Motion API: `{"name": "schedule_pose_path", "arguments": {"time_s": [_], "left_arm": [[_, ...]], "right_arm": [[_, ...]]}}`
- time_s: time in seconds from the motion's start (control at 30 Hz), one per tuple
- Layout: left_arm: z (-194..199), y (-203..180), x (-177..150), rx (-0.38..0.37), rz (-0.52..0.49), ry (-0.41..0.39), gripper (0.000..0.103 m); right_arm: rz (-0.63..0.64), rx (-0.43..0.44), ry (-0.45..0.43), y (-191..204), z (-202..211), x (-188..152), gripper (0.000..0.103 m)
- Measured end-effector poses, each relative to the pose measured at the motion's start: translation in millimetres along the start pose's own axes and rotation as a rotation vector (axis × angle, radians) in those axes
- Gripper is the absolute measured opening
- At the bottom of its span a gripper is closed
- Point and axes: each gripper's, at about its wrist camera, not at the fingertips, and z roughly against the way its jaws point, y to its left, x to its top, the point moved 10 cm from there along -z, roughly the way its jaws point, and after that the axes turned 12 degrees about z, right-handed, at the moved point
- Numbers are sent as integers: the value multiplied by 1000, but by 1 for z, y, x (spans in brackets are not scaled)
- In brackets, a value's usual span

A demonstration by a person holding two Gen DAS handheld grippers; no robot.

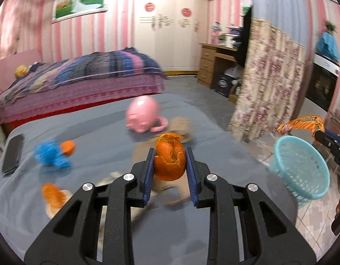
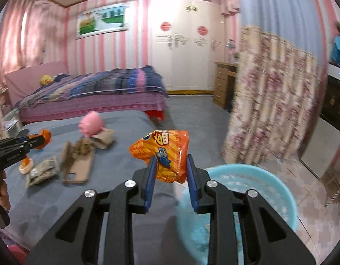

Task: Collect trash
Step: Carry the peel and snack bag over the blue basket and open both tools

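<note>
My left gripper (image 1: 170, 154) is shut on a hollow orange peel (image 1: 170, 161), held above the grey bed cover (image 1: 99, 145). In the right wrist view my right gripper (image 2: 170, 161) is shut on a crumpled orange snack wrapper (image 2: 163, 152), at the bed's right edge just left of the light blue mesh basket (image 2: 269, 190). That basket (image 1: 302, 167) stands on the floor beside the bed. The wrapper (image 1: 300, 125) and right gripper (image 1: 320, 137) hover over its far rim in the left wrist view. More peel pieces (image 1: 52, 195) lie on the cover.
On the bed lie a pink piggy bank (image 1: 143, 113), a blue knitted toy (image 1: 51, 154), a black remote (image 1: 13, 154), brown cardboard scraps (image 2: 79, 161) and a tape roll (image 2: 26, 166). A floral curtain (image 2: 269, 101) hangs right of the bed. A second bed (image 2: 92, 92) stands behind.
</note>
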Motion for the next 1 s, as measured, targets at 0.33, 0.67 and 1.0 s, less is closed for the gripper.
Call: {"name": "schedule_pose_path", "arguments": {"time_s": [0.33,0.67,1.0], "left_arm": [[-33,-131,-34,-167,-97,63,26],[-51,-211,-68,-276,-181,122,26],[-68,-277,-84,-343,-263,142,49]], "right_arm": [[-30,-151,65,-84,13,-47,27],[-107,-215,111,-135,14,-92,27],[-143,-243,131,-157,13,-109,27]]}}
